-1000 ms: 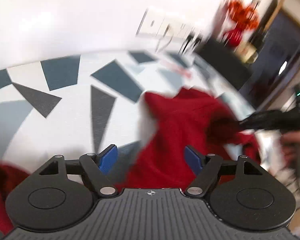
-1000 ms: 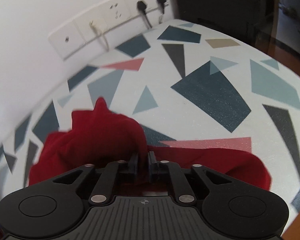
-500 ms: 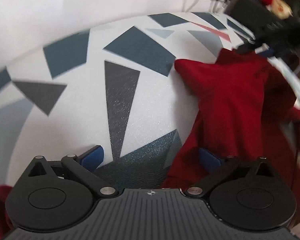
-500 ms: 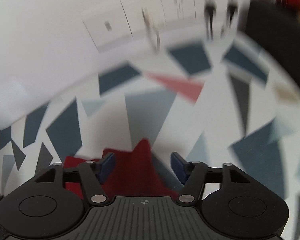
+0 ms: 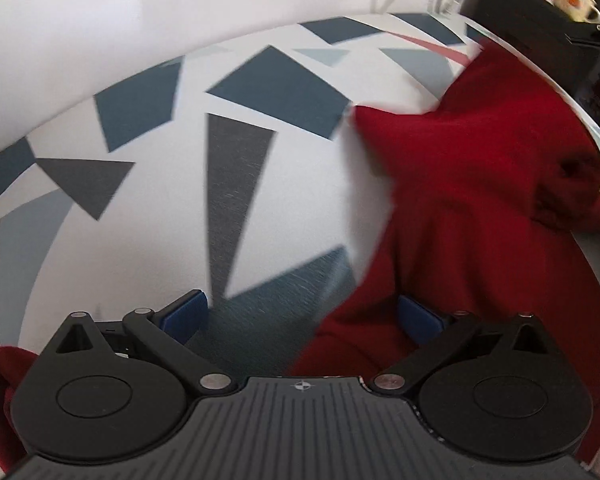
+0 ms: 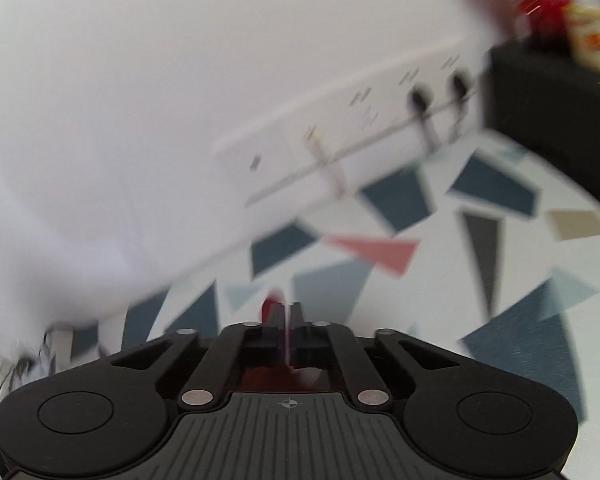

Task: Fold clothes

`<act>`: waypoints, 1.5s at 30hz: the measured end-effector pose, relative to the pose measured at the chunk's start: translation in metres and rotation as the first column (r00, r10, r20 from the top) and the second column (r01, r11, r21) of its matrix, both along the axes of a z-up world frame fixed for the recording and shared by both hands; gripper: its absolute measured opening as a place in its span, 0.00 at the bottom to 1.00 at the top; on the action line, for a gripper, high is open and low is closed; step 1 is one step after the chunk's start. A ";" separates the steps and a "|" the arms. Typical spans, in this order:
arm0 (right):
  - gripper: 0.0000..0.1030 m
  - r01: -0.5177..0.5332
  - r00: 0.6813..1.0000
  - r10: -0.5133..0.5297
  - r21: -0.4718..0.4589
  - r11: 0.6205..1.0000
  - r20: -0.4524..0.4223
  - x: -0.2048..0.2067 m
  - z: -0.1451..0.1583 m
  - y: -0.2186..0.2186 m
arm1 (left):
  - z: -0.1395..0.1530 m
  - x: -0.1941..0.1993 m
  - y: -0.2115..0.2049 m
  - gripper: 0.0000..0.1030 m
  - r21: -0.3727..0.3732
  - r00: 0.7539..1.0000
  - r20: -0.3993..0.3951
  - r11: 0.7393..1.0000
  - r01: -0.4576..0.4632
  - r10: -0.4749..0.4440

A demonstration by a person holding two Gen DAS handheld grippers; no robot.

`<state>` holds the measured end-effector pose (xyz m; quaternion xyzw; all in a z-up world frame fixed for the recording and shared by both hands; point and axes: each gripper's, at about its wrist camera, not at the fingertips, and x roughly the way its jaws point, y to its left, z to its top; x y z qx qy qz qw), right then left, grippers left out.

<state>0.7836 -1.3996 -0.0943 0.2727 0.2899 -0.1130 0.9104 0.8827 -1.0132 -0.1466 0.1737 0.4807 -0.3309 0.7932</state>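
Half a second ago the right gripper (image 6: 287,316) had its blue-padded jaws spread wide above a peak of the red garment (image 5: 480,208); now they are drawn together, a sliver of red cloth showing between them at 12 o'clock of the gripper body. Its view has swung up, so the wall sockets (image 6: 364,136) sit lower and toward 1 o'clock, blurred by motion. A second ago it was likewise clamped on the cloth. The left gripper (image 5: 300,312) has dropped from above the garment to its edge, and the cloth now lies from 1 to 4 o'clock in its view.
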 end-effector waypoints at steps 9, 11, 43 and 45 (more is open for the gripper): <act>0.36 -0.023 1.000 0.023 0.014 1.000 -0.007 -0.008 -0.026 -0.002 | 0.012 -0.020 -0.001 0.55 -0.024 0.996 0.010 0.995 0.094 -0.094; 0.41 -0.053 0.999 0.053 0.029 0.998 -0.011 0.005 -0.032 0.002 | 0.012 -0.019 0.000 0.45 -0.022 0.995 0.010 0.995 0.102 -0.102; 0.07 0.280 0.960 -0.266 0.223 0.934 -0.093 -0.095 -0.099 -0.025 | 0.016 -0.011 -0.031 0.56 -0.096 0.935 -0.059 0.934 0.343 -0.350; 0.08 0.290 0.957 -0.275 0.224 0.931 -0.096 -0.094 -0.100 -0.027 | 0.016 -0.018 -0.038 0.11 -0.095 0.923 -0.063 0.923 0.374 -0.380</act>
